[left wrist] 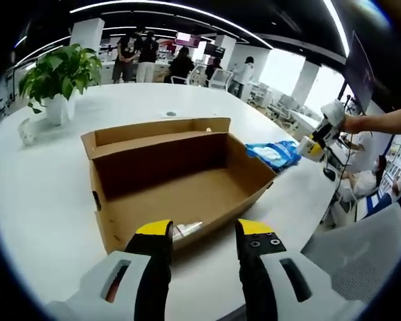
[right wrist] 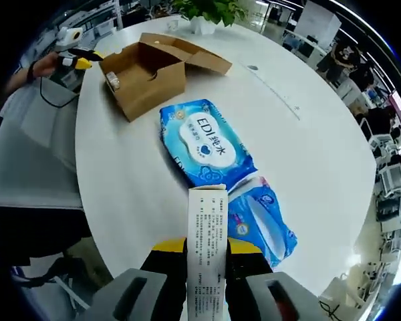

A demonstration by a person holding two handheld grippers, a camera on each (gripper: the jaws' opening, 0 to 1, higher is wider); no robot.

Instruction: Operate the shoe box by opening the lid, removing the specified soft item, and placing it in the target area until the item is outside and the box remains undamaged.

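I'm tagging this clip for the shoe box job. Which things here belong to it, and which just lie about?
Job: open cardboard box; blue wipes packs on the white table; white packet clamped in the right tool; left tool.

Lying about: potted plant; office chairs.

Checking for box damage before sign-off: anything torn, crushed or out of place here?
No damage visible. The shoe box sits open on the white table, lid flap back, walls straight. Two blue wipe packs lie outside on the table. The right gripper is clamped on a white printed packet. The left gripper is open.
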